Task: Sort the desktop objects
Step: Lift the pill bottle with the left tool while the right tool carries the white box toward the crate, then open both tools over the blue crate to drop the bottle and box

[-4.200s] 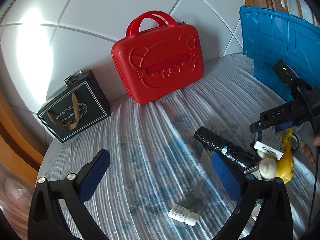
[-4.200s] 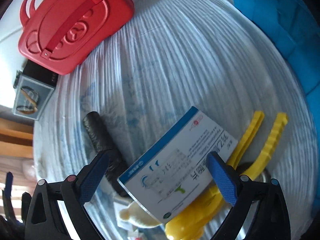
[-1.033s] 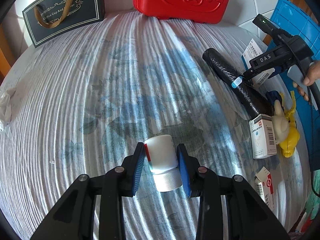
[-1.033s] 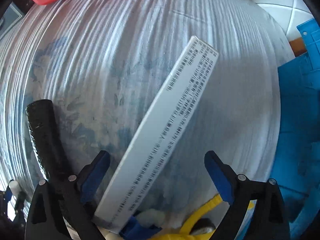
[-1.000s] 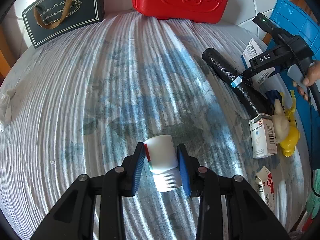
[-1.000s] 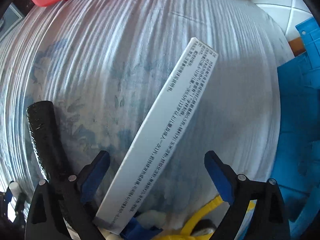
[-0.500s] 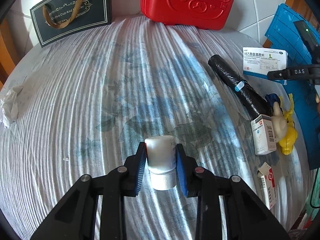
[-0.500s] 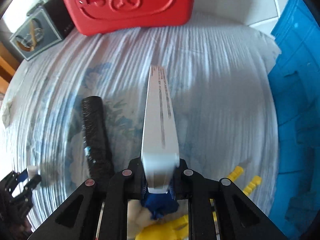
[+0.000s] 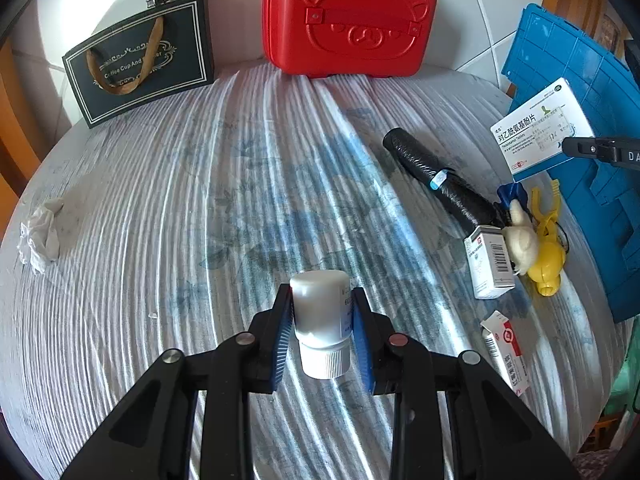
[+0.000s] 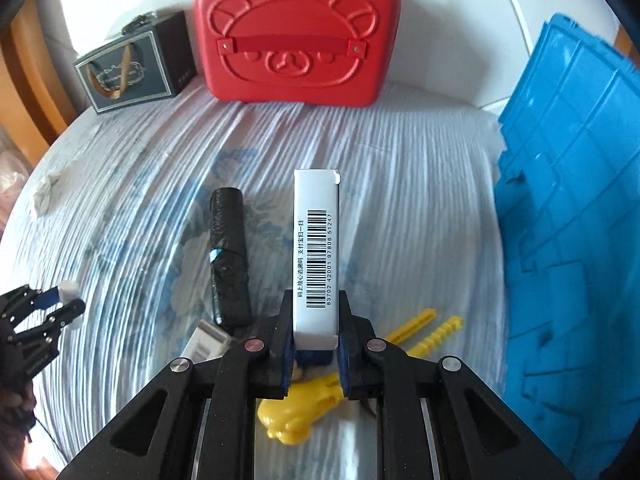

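Right tool (image 10: 314, 344) grips box (image 10: 316, 256) beside crate (image 10: 568, 240).

— We see a red case (image 9: 346, 20) embossed with a bear face, and a black gift bag (image 9: 140, 66) with white borders and a tan handle.

— We also note the blue crate (image 10: 576, 208), a white bottle (image 9: 320, 312), a yellow clip (image 9: 548, 248), and a black roll (image 9: 436, 178) on the white table (image 9: 160, 220) cloth, ribbed with faded blue leaf prints.
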`<state>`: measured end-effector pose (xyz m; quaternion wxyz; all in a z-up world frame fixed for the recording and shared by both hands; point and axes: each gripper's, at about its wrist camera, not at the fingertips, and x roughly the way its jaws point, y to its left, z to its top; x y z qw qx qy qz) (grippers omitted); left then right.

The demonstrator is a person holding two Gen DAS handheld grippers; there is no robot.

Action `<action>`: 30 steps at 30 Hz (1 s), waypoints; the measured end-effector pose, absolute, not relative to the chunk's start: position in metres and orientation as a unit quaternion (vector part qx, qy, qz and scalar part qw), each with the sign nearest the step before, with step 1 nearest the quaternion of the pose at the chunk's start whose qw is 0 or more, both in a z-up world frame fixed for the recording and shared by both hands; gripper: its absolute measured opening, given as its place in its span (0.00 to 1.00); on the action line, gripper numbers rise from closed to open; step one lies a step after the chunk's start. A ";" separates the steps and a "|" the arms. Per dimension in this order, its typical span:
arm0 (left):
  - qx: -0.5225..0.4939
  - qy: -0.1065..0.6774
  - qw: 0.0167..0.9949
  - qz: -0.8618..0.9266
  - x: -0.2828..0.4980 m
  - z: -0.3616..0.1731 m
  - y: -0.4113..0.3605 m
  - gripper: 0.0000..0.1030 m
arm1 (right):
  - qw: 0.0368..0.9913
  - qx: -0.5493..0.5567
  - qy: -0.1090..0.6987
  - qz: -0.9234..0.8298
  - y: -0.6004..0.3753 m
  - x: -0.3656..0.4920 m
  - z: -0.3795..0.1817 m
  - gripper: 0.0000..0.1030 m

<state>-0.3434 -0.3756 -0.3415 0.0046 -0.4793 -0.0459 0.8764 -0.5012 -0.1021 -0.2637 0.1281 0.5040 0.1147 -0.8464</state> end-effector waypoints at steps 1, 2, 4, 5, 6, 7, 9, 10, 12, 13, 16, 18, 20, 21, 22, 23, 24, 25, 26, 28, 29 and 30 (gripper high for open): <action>-0.474 -0.043 0.007 0.879 -0.341 -0.337 -0.373 0.27 | 0.129 0.498 0.115 -0.850 -0.102 -0.495 -0.258 0.16; -0.470 -0.041 0.010 0.882 -0.340 -0.332 -0.370 0.27 | 0.128 0.490 0.115 -0.854 -0.100 -0.488 -0.249 0.16; -0.459 -0.033 0.018 0.887 -0.337 -0.320 -0.364 0.27 | 0.129 0.477 0.107 -0.863 -0.098 -0.478 -0.235 0.16; -0.453 -0.028 0.022 0.891 -0.336 -0.313 -0.361 0.27 | 0.129 0.470 0.103 -0.867 -0.095 -0.471 -0.227 0.16; -0.446 -0.023 0.027 0.894 -0.335 -0.305 -0.356 0.27 | 0.130 0.461 0.096 -0.872 -0.092 -0.464 -0.218 0.16; -0.437 -0.016 0.033 0.898 -0.334 -0.296 -0.350 0.27 | 0.130 0.453 0.091 -0.877 -0.090 -0.457 -0.209 0.16; -0.420 0.001 0.043 0.907 -0.332 -0.279 -0.338 0.27 | 0.130 0.430 0.083 -0.890 -0.083 -0.436 -0.188 0.16; -0.410 0.010 0.050 0.911 -0.332 -0.270 -0.331 0.27 | 0.129 0.420 0.081 -0.895 -0.080 -0.428 -0.179 0.16; -0.391 0.026 0.064 0.918 -0.331 -0.250 -0.314 0.27 | 0.123 0.395 0.075 -0.907 -0.071 -0.407 -0.156 0.16; -0.379 0.034 0.075 0.922 -0.331 -0.239 -0.304 0.27 | 0.118 0.383 0.071 -0.913 -0.066 -0.397 -0.146 0.16; -0.345 0.063 0.106 0.930 -0.333 -0.206 -0.269 0.27 | 0.095 0.344 0.065 -0.932 -0.047 -0.366 -0.112 0.16; -0.322 0.080 0.127 0.935 -0.335 -0.185 -0.243 0.27 | 0.078 0.320 0.058 -0.943 -0.031 -0.347 -0.091 0.16; -0.299 0.094 0.143 0.939 -0.339 -0.163 -0.214 0.27 | 0.061 0.297 0.050 -0.952 -0.012 -0.327 -0.070 0.16; -0.289 0.099 0.151 0.940 -0.341 -0.153 -0.199 0.27 | 0.051 0.280 0.041 -0.958 0.002 -0.316 -0.058 0.16; -0.277 0.104 0.161 0.942 -0.343 -0.140 -0.181 0.27 | 0.043 0.266 0.031 -0.963 0.016 -0.306 -0.049 0.16; -0.267 0.108 0.168 0.943 -0.344 -0.129 -0.166 0.27 | 0.035 0.254 0.024 -0.966 0.028 -0.299 -0.040 0.16; -0.255 0.113 0.177 0.944 -0.345 -0.116 -0.149 0.27 | 0.023 0.239 0.016 -0.971 0.045 -0.289 -0.031 0.16; -0.242 0.116 0.188 0.945 -0.346 -0.102 -0.130 0.27 | 0.010 0.223 0.006 -0.975 0.063 -0.279 -0.021 0.16; -0.232 0.120 0.198 0.945 -0.347 -0.090 -0.111 0.27 | 0.002 0.212 -0.001 -0.977 0.078 -0.272 -0.013 0.16; -0.207 0.125 0.212 0.947 -0.349 -0.066 -0.073 0.27 | -0.018 0.190 -0.010 -0.982 0.113 -0.258 0.004 0.16; -0.202 0.124 0.222 0.946 -0.352 -0.056 -0.056 0.27 | -0.028 0.180 -0.015 -0.983 0.130 -0.252 0.011 0.16; -0.199 0.122 0.231 0.945 -0.357 -0.046 -0.036 0.27 | -0.037 0.176 -0.020 -0.984 0.149 -0.249 0.017 0.16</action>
